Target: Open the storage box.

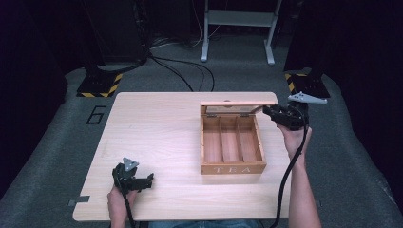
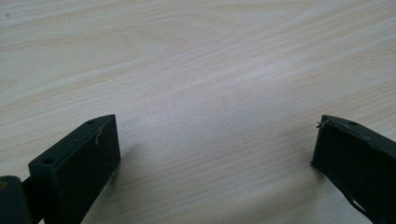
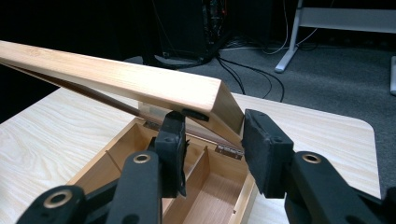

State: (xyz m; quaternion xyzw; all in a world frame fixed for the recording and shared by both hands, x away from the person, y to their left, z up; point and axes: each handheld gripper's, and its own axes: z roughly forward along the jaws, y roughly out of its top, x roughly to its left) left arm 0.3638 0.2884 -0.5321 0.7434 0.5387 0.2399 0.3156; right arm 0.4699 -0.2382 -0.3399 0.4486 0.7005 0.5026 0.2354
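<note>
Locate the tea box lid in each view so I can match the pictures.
High view: the lid stands raised at the box's far edge, right of centre, right gripper at its end.
Right gripper view: lid slants across upper left, its corner between the jaws.
Left gripper view: bare tabletop.
Shared landmark: the pale wooden tabletop.

Tea box [image 1: 232,145] on the table's [image 1: 157,128] right half, lid [image 1: 236,103] raised at its far side — left gripper [image 1: 148,180] near the front-left edge.

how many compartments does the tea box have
3. The tea box holds three long compartments side by side, split by two dividers: left, middle, right. All look empty. The raised lid at the back hides none.
</note>
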